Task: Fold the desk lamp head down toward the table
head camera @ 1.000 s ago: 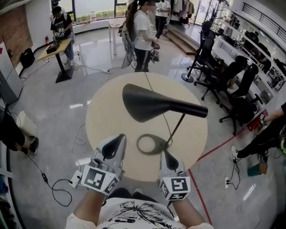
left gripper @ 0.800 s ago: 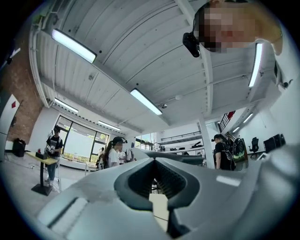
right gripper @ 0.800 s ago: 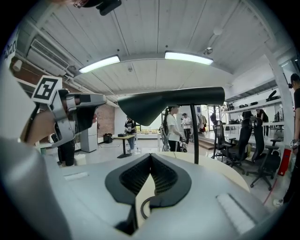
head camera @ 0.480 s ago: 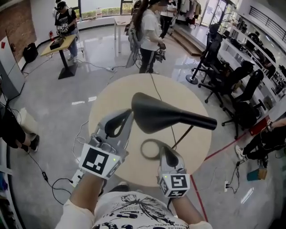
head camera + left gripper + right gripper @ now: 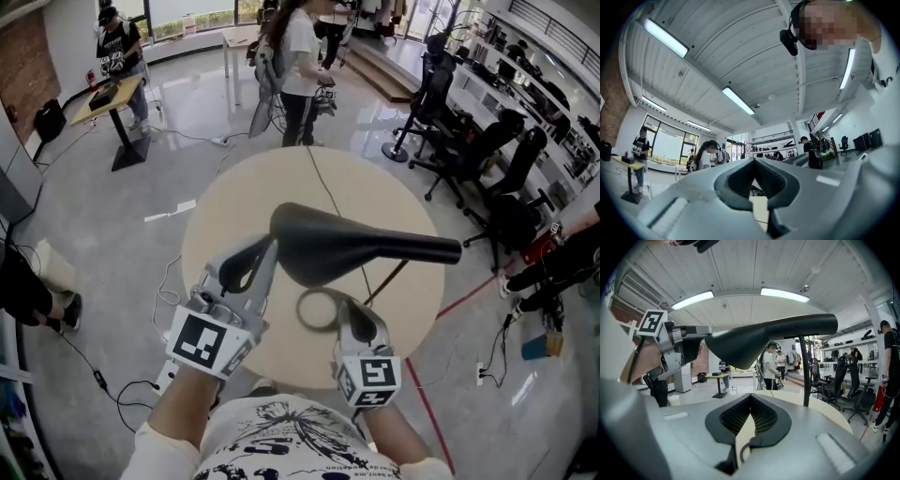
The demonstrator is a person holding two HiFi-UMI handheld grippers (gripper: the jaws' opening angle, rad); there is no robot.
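Left gripper [image 5: 270, 248] in the head view sits just beside the wide end of the black lamp head [image 5: 337, 246], which lies level above the round table [image 5: 234, 202]. The right gripper [image 5: 351, 309] is below the head, near the ring base [image 5: 314, 311].

Left gripper view: jaws together, empty (tilted up toward the ceiling [image 5: 717, 56]).

Right gripper view: jaws together, holding nothing, with the head above and the stem [image 5: 805, 371] beneath its narrow end.

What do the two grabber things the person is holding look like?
The left gripper and right gripper are light grey plastic, each with two pointed fingers, black ribbed pads and a cube of black-and-white square markers. The person wears a white T-shirt with a black drawing.
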